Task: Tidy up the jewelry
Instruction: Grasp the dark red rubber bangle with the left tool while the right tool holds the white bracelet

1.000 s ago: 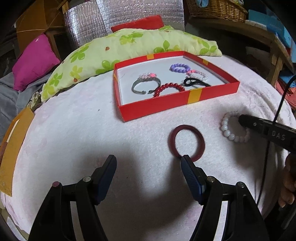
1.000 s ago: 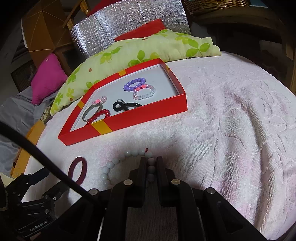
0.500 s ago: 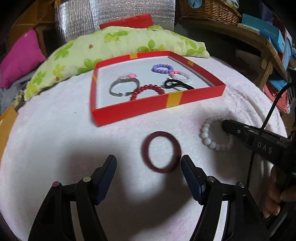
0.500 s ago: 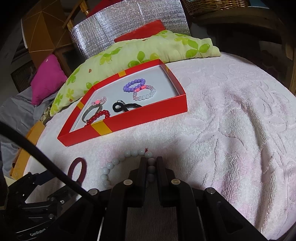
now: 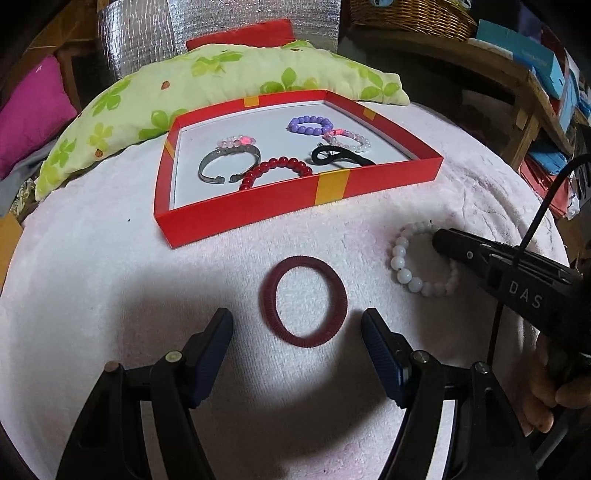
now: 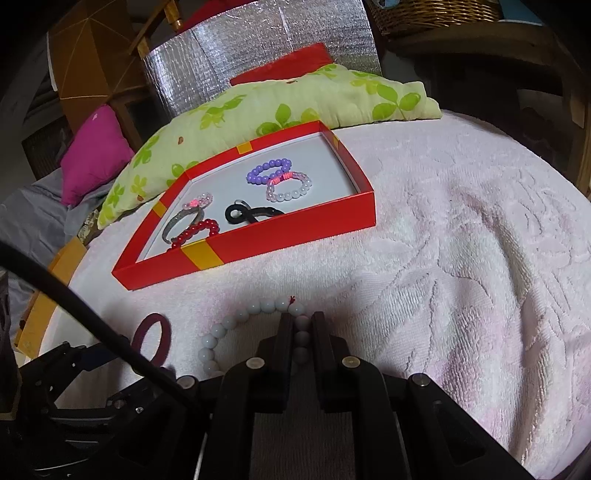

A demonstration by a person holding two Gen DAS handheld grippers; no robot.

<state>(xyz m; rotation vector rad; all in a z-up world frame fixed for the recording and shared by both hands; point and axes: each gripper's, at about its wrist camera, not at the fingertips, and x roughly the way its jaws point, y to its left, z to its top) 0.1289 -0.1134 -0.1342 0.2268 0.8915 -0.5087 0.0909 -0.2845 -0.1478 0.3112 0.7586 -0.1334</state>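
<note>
A dark red ring bangle [image 5: 303, 301] lies flat on the pale pink towel, just ahead of my left gripper [image 5: 297, 323], whose blue-padded jaws stand open on either side of its near edge without touching it. To its right lies a white bead bracelet [image 5: 402, 264]. My right gripper [image 6: 302, 321] is shut on the white bead bracelet [image 6: 236, 321], pinching its right side, and appears as a black tool [image 5: 491, 264] in the left wrist view. The red box [image 5: 258, 206] behind holds several bracelets.
A green leaf-print cushion [image 5: 221, 74] lies behind the box, a magenta pillow [image 5: 29, 107] at far left. A wooden shelf with a wicker basket [image 5: 410, 14] stands at the back right. A person's fingers [image 5: 546, 391] hold the right tool. A cable [image 6: 92, 321] crosses the right view.
My left gripper has swung right, so the dark red bangle now sits centred between its jaws instead of off its right finger. The right gripper has stayed still on the white beads.
</note>
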